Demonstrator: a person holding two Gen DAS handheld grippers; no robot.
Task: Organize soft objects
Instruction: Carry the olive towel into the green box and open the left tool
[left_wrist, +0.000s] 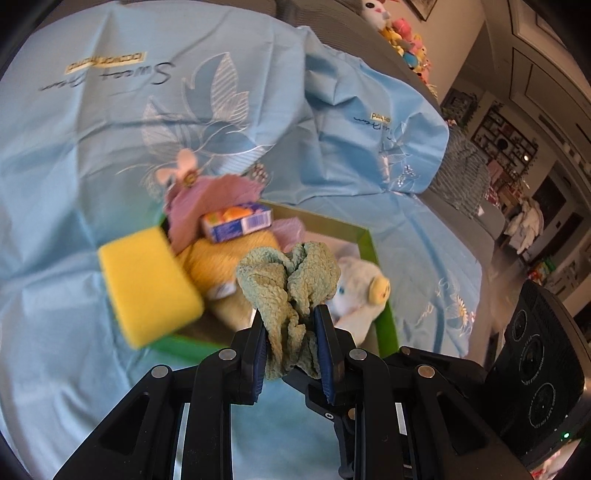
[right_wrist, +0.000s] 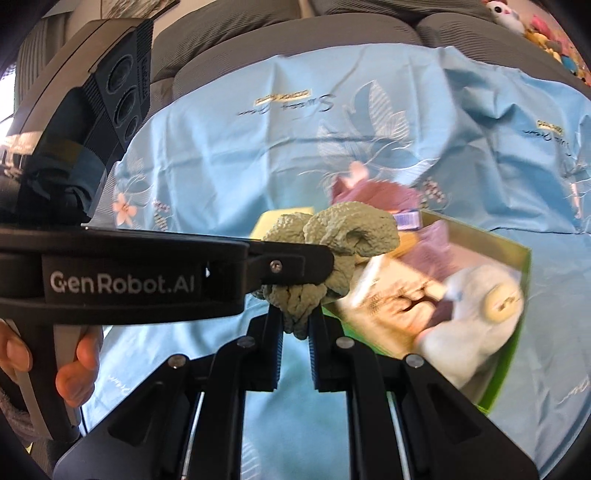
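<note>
Our jaws: left gripper and right gripper both pinch the green cloth.
Cloth: above the green box's 6 o'clock edge.
Done: toys inside.
Left: we drop cloth in.

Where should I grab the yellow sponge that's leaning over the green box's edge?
Take the yellow sponge across its two long flat faces, at the half overhanging the green box rim onto the blue sheet. Come from above on the sheet side: that end looks clear, while the inner end crowds the orange plush. Both grippers are busy on the green cloth.
</note>
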